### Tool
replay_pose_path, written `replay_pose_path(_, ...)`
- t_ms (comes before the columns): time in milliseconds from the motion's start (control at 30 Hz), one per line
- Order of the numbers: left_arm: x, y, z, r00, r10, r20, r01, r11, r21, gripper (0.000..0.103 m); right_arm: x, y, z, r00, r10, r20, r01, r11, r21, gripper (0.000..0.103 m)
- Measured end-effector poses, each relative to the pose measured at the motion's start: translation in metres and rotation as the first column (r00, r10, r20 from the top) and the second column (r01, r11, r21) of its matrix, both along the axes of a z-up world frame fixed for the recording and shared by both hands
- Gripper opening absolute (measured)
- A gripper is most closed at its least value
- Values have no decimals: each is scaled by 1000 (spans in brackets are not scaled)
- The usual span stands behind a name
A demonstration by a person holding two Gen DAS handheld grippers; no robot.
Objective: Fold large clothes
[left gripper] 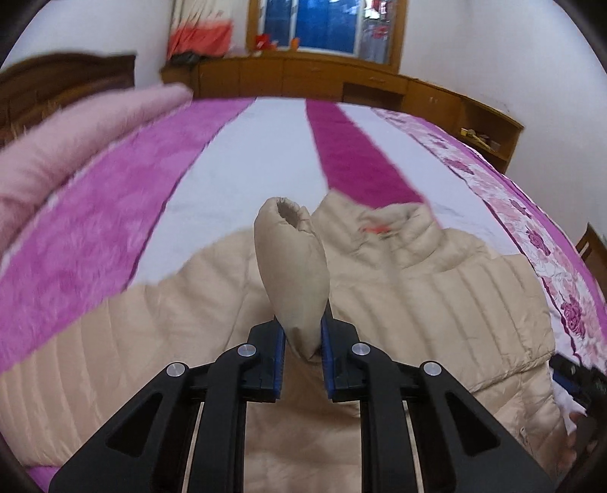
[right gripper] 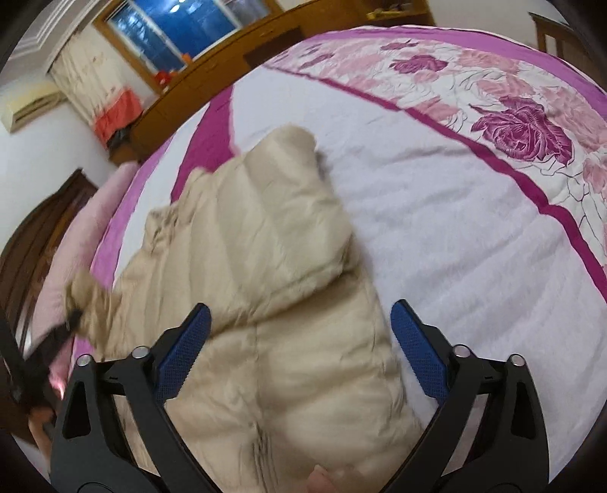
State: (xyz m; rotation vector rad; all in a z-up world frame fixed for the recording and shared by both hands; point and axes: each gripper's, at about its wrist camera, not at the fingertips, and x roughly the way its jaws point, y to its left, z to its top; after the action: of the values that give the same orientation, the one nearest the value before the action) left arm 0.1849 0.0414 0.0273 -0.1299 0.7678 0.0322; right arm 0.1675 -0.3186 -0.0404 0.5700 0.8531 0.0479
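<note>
One beige quilted jacket (left gripper: 436, 295) lies spread on the bed, its collar toward the far side and its body running back to the near edge. A small orange mark sits just below the collar. One sleeve (left gripper: 294, 265) is lifted off the jacket body, cuff opening pointing away toward the far wall.

The left tongs (left gripper: 301, 341) are drawn narrow and clamped on that sleeve, blue pads pressing it from both sides a little back from the cuff. In the right wrist view the same sleeve (right gripper: 89, 299) appears at the left edge, blurred, raised beside the pink pillow (right gripper: 76, 242).

The right tongs (right gripper: 299, 349) stand wide above the right part of the jacket (right gripper: 265, 265); fabric lies below and between the blue pads, but neither pad presses on it. Whether the tips touch the cloth cannot be told. In the left wrist view these tongs show only as a dark shape at the right edge (left gripper: 576, 375).

The bed cover (left gripper: 265, 151) carries white and magenta stripes, with a rose-patterned band (right gripper: 512, 121) along the right side. A dark wooden headboard (left gripper: 57, 83) stands far left. A low wooden cabinet (left gripper: 303, 79) runs along the far wall beneath a window (left gripper: 315, 26), with a curtain (left gripper: 201, 30) to the window's left.
</note>
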Motion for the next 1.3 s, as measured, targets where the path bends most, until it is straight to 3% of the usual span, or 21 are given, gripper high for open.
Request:
replay_pose_path(100, -1, 19, -20, 998, 8, -57, -12, 998, -67, 18, 11, -2, 0, 1000, -24, 1, 24, 1000, -18, 80)
replay_pose_path(200, 0, 31, -41, 994, 37, -101, -46, 995, -84, 23, 21, -1, -2, 999, -44, 0, 44, 997, -68, 79)
replay_pose_path(300, 4, 39, -55, 989, 79, -129, -87, 995, -58, 34, 30, 0, -6, 998, -58, -16, 55, 990, -132, 78)
replay_pose_path(500, 17, 46, -70, 985, 74, -153, -81, 996, -39, 40, 41, 0, -24, 996, -67, -58, 56, 983, -178, 78)
replay_pose_path(633, 17, 46, -68, 986, 45, -163, -53, 997, -49, 47, 41, 0, -25, 996, -75, -54, 64, 981, -184, 79)
replay_pose_path(700, 14, 47, -65, 986, 31, -163, -41, 997, -60, 53, 38, -2, -23, 996, -76, -49, 67, 985, -159, 85)
replay_pose_path(933, -11, 60, -45, 988, -7, -151, -20, 984, -177, 76, 15, 2, 1, 998, -47, -32, 44, 993, -112, 98)
replay_pose_path(1167, -53, 77, -36, 983, 90, -159, -108, 988, -110, 83, -15, 26, 21, 997, 54, -50, -59, 992, -107, 98)
replay_pose_path(1300, -77, 102, -43, 968, 172, -184, -198, 972, -131, 83, -35, 47, 24, 989, 136, -58, -144, 978, -150, 98)
